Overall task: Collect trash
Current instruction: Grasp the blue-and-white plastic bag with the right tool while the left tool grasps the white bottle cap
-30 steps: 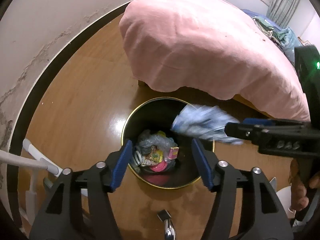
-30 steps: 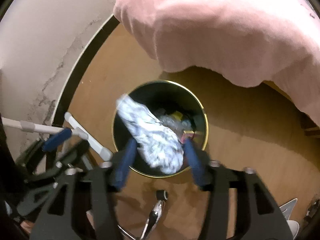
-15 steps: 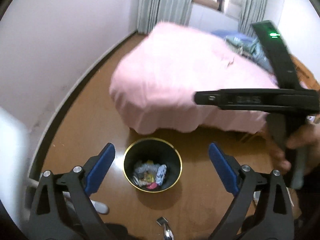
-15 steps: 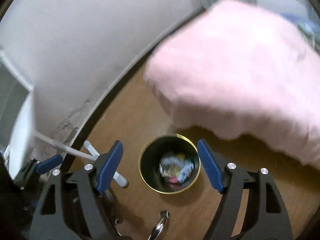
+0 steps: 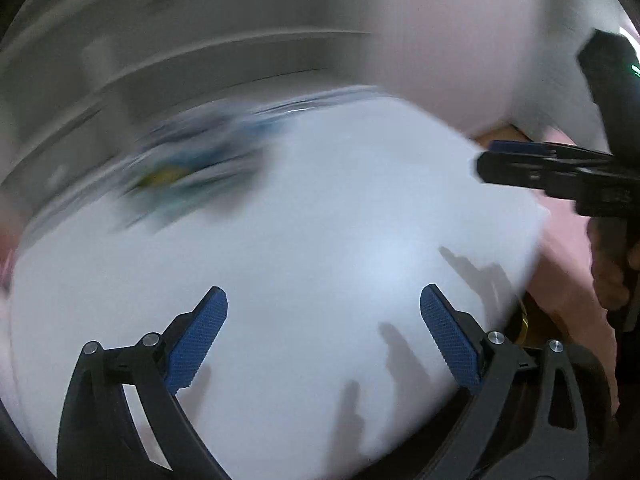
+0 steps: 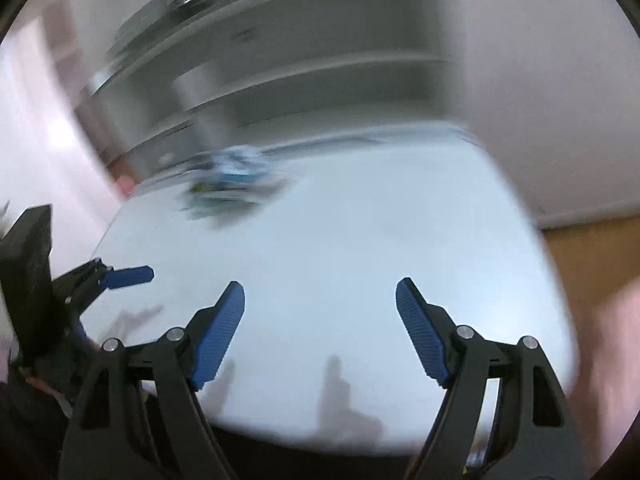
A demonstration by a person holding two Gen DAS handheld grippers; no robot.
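Overhead, both grippers' jaws wide, empty, tilted toward white table.

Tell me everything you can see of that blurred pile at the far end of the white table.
The pile is a smeared cluster of blue, white and dark patches with a yellow-green spot, too blurred by motion to name its items or material. It sits low on the white table near the far edge, toward the left in both wrist views, in front of grey shelving. Nothing visibly touches it except the tabletop. Both tongs are well short of it, open and empty.
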